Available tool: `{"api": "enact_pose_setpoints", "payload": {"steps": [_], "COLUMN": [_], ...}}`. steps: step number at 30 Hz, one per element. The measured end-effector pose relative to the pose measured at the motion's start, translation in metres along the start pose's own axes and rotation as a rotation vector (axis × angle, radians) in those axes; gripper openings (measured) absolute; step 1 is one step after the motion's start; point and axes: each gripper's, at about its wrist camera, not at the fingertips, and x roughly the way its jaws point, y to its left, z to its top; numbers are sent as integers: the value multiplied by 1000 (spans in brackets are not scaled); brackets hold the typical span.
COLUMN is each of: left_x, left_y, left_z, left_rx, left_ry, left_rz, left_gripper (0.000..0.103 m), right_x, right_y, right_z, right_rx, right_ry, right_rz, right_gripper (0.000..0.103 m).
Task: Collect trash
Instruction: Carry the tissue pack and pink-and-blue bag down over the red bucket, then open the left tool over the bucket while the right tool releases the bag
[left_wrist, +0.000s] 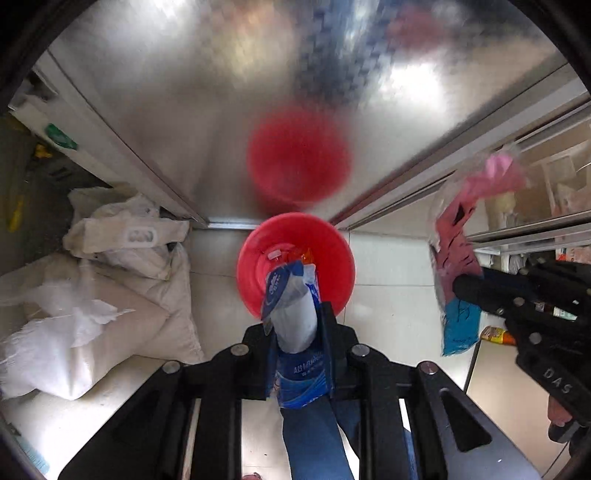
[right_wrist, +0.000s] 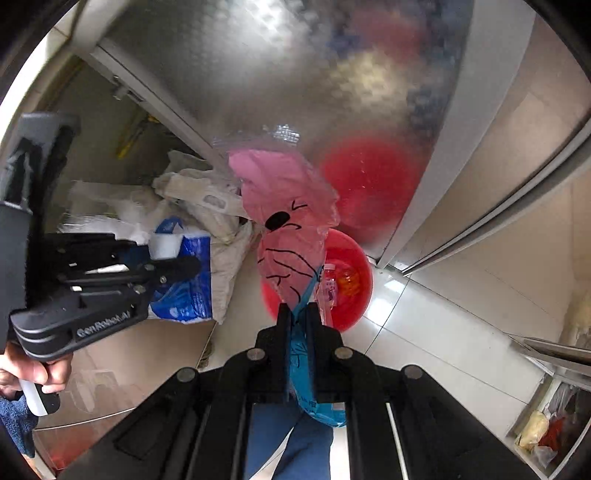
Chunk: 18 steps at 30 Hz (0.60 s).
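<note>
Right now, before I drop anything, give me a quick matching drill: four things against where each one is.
Things:
1. blue-and-white packet
2. pink wrapper
3. red bin
4. white sacks

Places:
A. on the floor tiles, below both grippers
B. clamped in the right gripper
C. piled beside the metal cabinet
D. clamped in the left gripper

Pairs: 1-D, 2-B, 3-A, 4-C

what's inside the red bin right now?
Red bin holds a clear bottle with a white cap and some orange packaging. The held wrappers cover the rest, so anything deeper is hidden.
</note>
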Motion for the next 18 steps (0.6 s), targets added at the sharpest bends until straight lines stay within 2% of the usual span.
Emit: {"api": "enact_pose_setpoints", "payload": {"steps": [6, 11, 13, 15, 18], "left_x": [25, 34, 38, 41, 43], "left_y": [-12, -8, -6, -4, -3], "left_z": [-1, 2, 5, 8, 10], "left_rx": [65, 69, 69, 67, 62], "left_ry": [14, 9, 22, 39, 41], "left_rz": [33, 44, 37, 13, 24], "left_gripper": [19, 39, 54, 56, 56], "right_x": [15, 19, 19, 18, 19], "right_y": [-5, -7, -11, -14, -20], "right_z": [-13, -17, -17, -19, -18], "right_rx": [24, 40, 37, 35, 45], "right_ry": [-15, -5, -2, -3, -1], "right_rz": [4, 16, 13, 8, 4], "right_gripper": [7, 7, 7, 7, 7]}}
